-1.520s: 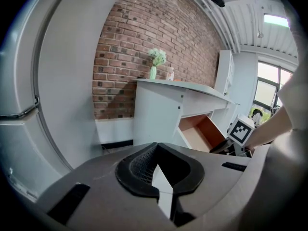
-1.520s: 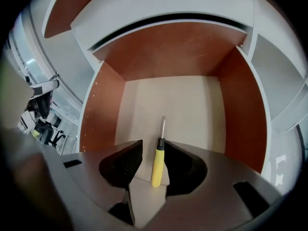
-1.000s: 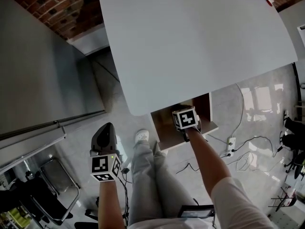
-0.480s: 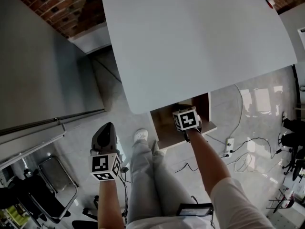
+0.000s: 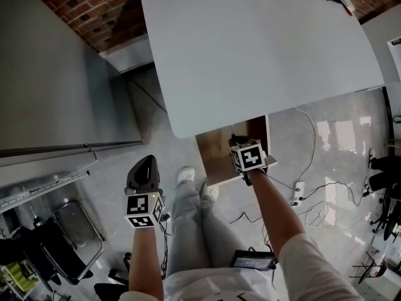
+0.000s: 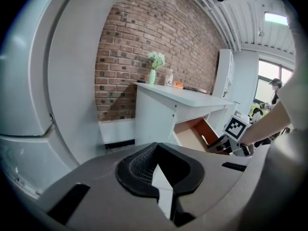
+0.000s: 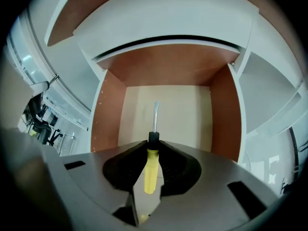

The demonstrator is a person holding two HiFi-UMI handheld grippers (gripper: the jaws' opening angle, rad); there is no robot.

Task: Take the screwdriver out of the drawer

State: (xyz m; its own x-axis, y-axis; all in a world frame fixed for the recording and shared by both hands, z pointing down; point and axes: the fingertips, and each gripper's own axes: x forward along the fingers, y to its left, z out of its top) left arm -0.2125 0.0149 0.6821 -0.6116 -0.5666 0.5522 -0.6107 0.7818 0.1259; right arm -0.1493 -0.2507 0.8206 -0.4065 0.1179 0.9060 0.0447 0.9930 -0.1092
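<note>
Right hand-held gripper (image 7: 153,146) clenched on yellow-handled screwdriver (image 7: 150,172), blade pointing into open drawer (image 7: 224,114) under white surface (image 5: 263,49), left hand-held gripper (image 6: 155,153) closed, empty, beside leg (image 5: 188,224)

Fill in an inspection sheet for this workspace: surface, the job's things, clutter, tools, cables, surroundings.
Surface: white desk top, mostly bare.
Job's things: drawer open under the desk; yellow-handled screwdriver, shaft pointing into the drawer.
Clutter: vase of flowers and small items at the desk's far edge; nothing else seen in the drawer.
Tools: right tool shut on the screwdriver's handle; left tool shut, empty, away from the desk.
Cables: power strip and loose cables on the floor.
Surroundings: brick wall, glossy floor, chair.
</note>
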